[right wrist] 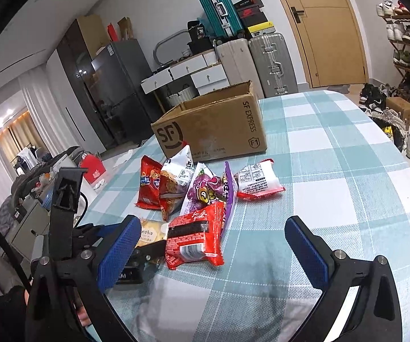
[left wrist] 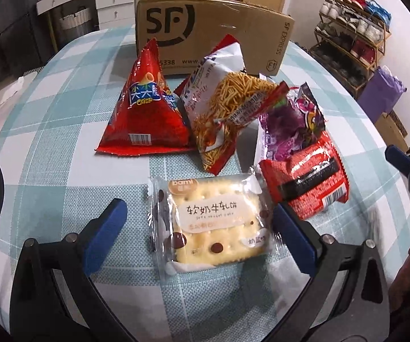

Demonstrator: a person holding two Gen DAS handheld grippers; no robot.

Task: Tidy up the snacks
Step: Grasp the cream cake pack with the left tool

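snacks sit clustered on the checked tablecloth (left wrist: 48,142) in front of the sf cardboard box (left wrist: 205,34). from your left: red crisp pyramid (left wrist: 145,111), noodle-stick bag (left wrist: 227,114), purple packet (left wrist: 293,119), red packet (left wrist: 310,176). your left gripper (left wrist: 199,222) is spread wide around the nougat cracker pack (left wrist: 210,222), pads not touching. your right gripper (right wrist: 210,245) hangs released, near the red packet.
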